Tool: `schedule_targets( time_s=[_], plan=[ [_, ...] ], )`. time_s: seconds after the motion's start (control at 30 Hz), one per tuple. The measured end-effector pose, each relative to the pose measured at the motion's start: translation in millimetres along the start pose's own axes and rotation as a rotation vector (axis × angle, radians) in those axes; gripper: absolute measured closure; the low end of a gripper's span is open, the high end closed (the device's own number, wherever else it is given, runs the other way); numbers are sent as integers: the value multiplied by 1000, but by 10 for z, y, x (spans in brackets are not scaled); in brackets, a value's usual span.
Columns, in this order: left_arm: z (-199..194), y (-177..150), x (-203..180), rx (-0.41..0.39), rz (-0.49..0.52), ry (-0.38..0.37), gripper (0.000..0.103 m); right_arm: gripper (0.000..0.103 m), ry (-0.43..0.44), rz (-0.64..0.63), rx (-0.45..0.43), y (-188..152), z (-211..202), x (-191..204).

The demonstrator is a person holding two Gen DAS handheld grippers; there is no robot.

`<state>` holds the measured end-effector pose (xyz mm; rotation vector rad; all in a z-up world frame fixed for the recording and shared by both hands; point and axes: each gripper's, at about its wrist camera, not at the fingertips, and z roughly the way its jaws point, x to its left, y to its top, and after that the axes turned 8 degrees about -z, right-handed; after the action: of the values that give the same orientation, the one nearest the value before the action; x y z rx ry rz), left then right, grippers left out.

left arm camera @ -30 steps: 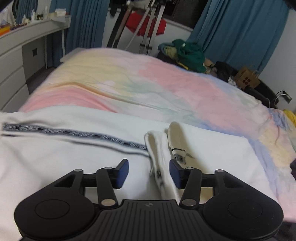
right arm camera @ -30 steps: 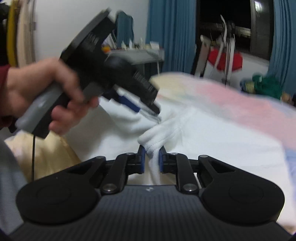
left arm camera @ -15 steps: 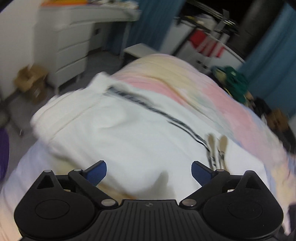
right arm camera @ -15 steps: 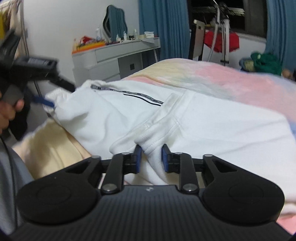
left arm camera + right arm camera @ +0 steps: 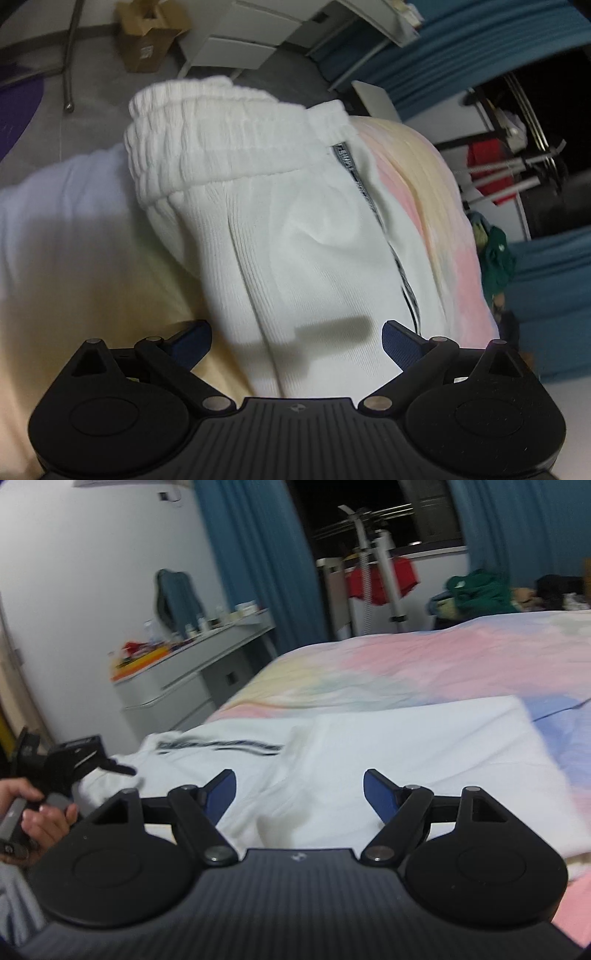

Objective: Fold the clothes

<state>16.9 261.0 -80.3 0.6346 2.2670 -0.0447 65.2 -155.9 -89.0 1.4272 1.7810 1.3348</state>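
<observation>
White sweatpants (image 5: 295, 258) with a dark side stripe lie on the pastel bed. In the left wrist view their ribbed elastic waistband (image 5: 221, 122) hangs at the bed's edge, and my left gripper (image 5: 295, 338) stands wide open just above the cloth, holding nothing. In the right wrist view the white sweatpants (image 5: 406, 757) lie folded flat across the bed. My right gripper (image 5: 299, 794) is open over them with nothing between its fingers. The left gripper (image 5: 74, 764) also shows at the left of that view, held in a hand (image 5: 40, 819) beside the waistband end.
The pastel bedspread (image 5: 424, 664) stretches behind the pants. A grey dresser (image 5: 177, 679) with clutter stands left of the bed. A cardboard box (image 5: 147, 33) sits on the floor. A drying rack (image 5: 373, 572) and green clothes (image 5: 476, 590) stand at the back.
My right gripper has opened and let go of the white cloth fold. The left gripper opened wide and swung left to the waistband end at the bed's edge.
</observation>
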Motion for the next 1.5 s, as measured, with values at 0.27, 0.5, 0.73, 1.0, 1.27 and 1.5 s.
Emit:
schedule_targets(
  time_s=[0.27,0.5,0.73,1.0,1.27,1.5],
  plan=[
    [28,-17,-24,-33,-25,-99,3,25,-161,31,49,-12,162,-193],
    [99,-16,-27,-62,-38,-143,8,23,-172,119,247,-271,647,-301],
    [315,38,25,-121,14,7,38,26,-35,38,222,-245,612,-16],
    [20,-285,-614,-331,283,85,78,26,-23,95,223,-270,552,-88],
    [-245,-1427,-2126,-639,784,-2,82,25,-41,310,116,-134,154,-496],
    [171,-3162,-2729,-702,1194,-161,82,23,-269,477,-120,-9,-535,-1167]
  ],
)
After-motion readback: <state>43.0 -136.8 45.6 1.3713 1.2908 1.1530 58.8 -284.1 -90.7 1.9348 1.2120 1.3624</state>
